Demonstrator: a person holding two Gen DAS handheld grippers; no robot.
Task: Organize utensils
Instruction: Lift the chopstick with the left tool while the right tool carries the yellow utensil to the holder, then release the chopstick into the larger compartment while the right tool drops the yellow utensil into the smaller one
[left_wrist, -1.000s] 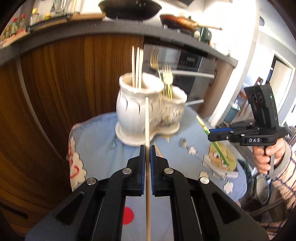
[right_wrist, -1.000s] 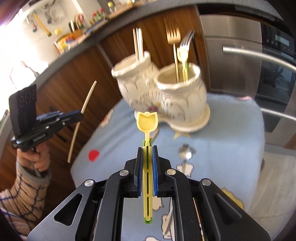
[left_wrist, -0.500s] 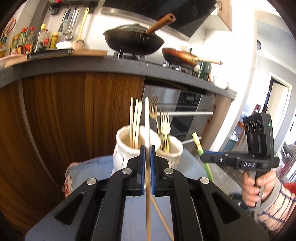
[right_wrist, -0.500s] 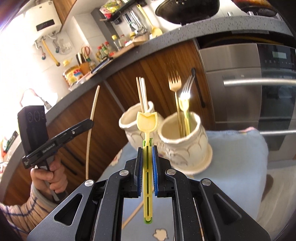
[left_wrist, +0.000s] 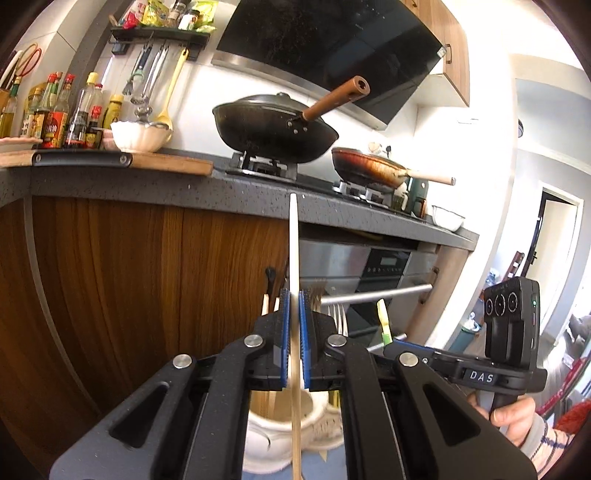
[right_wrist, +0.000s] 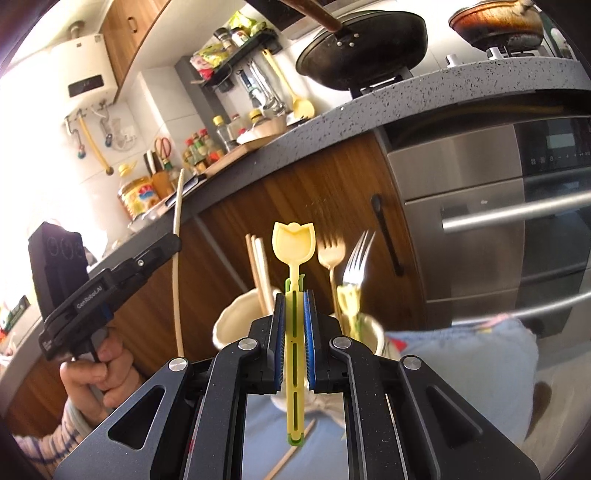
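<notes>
Both tools grip utensils: left tool (left_wrist: 294, 321) a chopstick (left_wrist: 293, 240), right tool (right_wrist: 294, 325) a yellow spoon (right_wrist: 293, 247), hiding the holder (right_wrist: 236, 325).

Both wrist views close above holder (left_wrist: 280, 432), facing cabinets, each showing the other

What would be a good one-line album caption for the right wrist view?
Right gripper clamps a yellow tulip-shaped spoon above the white ceramic utensil holder.

A long wooden chopstick (left_wrist: 294, 258) stands straight up. A yellow tulip spoon (right_wrist: 293, 247) stands up too, above white pots (right_wrist: 236, 325).
</notes>
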